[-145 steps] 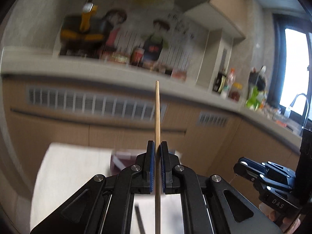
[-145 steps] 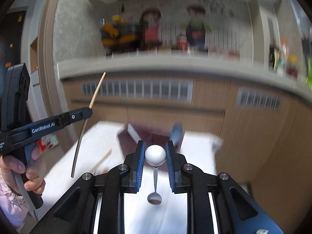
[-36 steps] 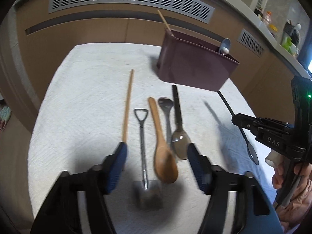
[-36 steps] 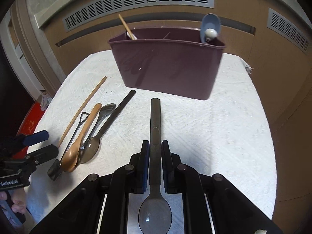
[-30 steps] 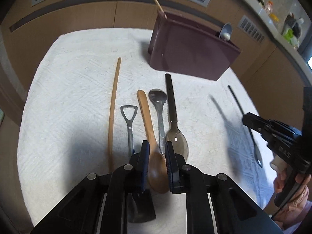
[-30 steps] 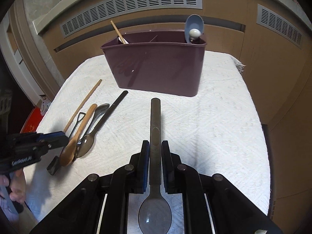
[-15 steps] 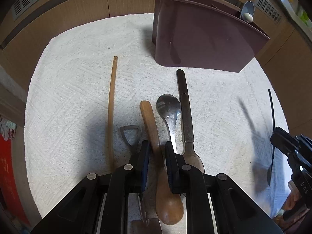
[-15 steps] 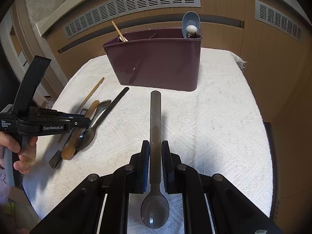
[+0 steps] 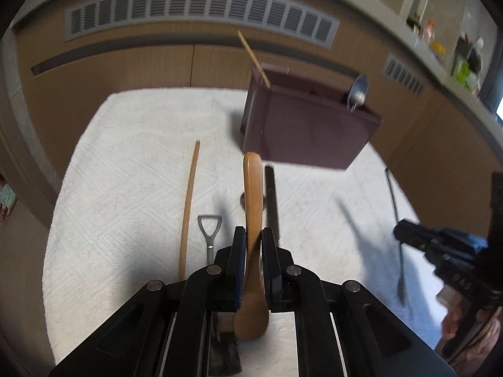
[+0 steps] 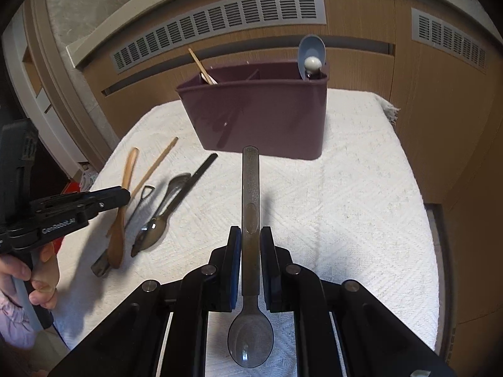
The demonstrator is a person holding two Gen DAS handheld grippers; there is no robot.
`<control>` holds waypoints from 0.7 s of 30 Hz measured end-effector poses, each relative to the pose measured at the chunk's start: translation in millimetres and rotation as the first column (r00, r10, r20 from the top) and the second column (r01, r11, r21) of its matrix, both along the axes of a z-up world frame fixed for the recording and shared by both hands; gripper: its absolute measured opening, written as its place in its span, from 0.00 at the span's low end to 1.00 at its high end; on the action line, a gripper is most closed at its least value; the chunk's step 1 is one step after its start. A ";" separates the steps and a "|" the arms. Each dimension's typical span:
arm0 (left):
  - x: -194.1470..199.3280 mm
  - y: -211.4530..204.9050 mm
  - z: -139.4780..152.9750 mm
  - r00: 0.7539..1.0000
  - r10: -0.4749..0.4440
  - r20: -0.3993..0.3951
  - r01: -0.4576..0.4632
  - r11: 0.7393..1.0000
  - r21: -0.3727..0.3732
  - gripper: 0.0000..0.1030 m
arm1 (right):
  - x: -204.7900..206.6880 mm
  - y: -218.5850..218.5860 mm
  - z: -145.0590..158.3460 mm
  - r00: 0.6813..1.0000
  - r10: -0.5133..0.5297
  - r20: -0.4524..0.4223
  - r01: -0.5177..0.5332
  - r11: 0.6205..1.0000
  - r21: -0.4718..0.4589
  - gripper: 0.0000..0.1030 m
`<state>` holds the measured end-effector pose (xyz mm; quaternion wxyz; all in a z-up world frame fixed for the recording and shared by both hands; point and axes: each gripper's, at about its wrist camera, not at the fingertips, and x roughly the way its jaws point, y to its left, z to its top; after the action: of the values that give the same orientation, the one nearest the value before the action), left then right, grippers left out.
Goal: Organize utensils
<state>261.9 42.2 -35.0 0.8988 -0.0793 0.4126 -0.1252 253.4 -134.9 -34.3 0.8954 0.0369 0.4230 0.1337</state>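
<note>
Carrying both loads toward the maroon caddy at twelve o'clock, I am keeping my left tool clamped on the wooden spoon and my right tool clamped on the grey spoon, tilting handles upright before lowering.

two markings found. in the right wrist view, the left gripper, at about 9 o'clock in the picture, carries white lettering on its black side plate reading "genrobot.ai". in the left wrist view, the right gripper, at about 4 o'clock, carries faint pale lettering on its black side; it appears to read "das" but is blurred and not certain. no legible text, number or sign on the maroon utensil holder, the utensils, the cloth or the cabinet fronts.
</note>
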 end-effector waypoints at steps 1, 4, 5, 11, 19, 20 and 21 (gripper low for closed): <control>-6.1 1.4 7.4 1.000 0.008 0.028 -0.007 1.000 -0.019 0.10 | -1.8 0.5 3.2 1.000 0.002 0.010 -0.003 1.000 0.005 0.10; -15.5 -0.2 33.0 0.994 0.010 0.110 -0.005 0.999 -0.050 0.09 | -7.0 -0.1 15.9 0.999 -0.001 0.045 0.000 1.000 0.026 0.10; -17.4 -0.2 40.3 0.991 0.004 0.130 0.003 0.998 -0.060 0.08 | -9.2 -0.8 23.7 0.998 -0.002 0.066 0.000 0.999 0.038 0.10; -14.0 -10.8 105.8 0.958 -0.028 0.286 0.056 0.995 -0.087 0.07 | -10.0 -0.6 87.4 0.974 -0.003 0.228 -0.002 1.000 0.022 0.10; 13.5 -18.4 162.3 0.923 -0.054 0.382 0.085 0.994 -0.064 0.05 | 21.4 -5.0 169.6 0.920 -0.007 0.392 0.014 1.000 -0.015 0.10; 17.3 -19.0 159.4 0.929 -0.065 0.363 0.090 0.994 -0.054 0.05 | 22.9 -5.4 171.6 0.917 -0.011 0.399 0.021 1.000 -0.020 0.10; 19.8 -18.8 153.8 0.939 -0.072 0.336 0.090 0.995 -0.041 0.05 | 24.1 -6.0 170.9 0.918 -0.013 0.397 0.025 0.999 -0.026 0.10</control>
<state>281.6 23.4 118.8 0.9471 -0.0650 0.2538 -0.1852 277.5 -140.8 136.6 0.9643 -0.0005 0.2342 0.1232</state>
